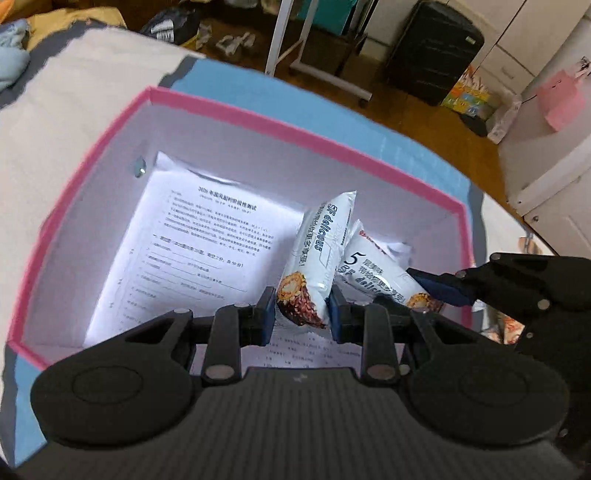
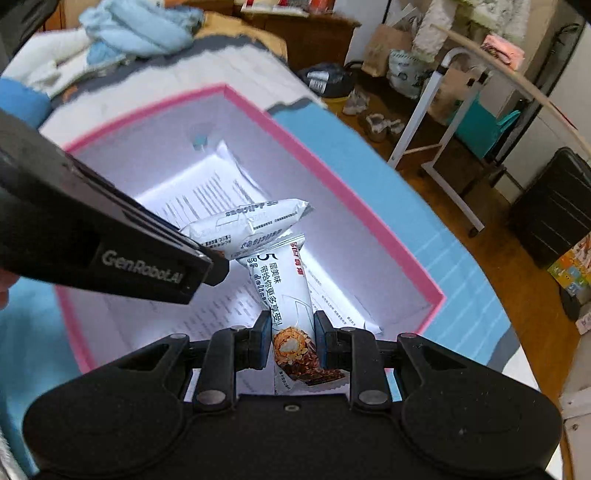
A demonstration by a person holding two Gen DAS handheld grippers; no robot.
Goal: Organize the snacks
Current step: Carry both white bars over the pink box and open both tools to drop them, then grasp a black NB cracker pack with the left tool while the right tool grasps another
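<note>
A pink-rimmed white box [image 1: 236, 114] [image 2: 369, 218] stands open on a blue mat, with printed paper sheets [image 1: 192, 251] on its bottom. My left gripper [image 1: 302, 314] is shut on a white snack bar packet [image 1: 317, 254] and holds it inside the box. My right gripper [image 2: 291, 339] is shut on a second white snack bar packet [image 2: 284, 291], also inside the box, just right of the first. The two packets touch at their far ends. In the right wrist view the left gripper's body [image 2: 92, 240] crosses from the left with its packet [image 2: 255, 221].
The box sits on a blue mat [image 1: 332, 107] on a bed with a pale cover [image 1: 74, 92]. Beyond are a wooden floor, a white metal frame [image 1: 314, 66], a black suitcase [image 1: 432, 48] and blue clothing [image 2: 136, 29].
</note>
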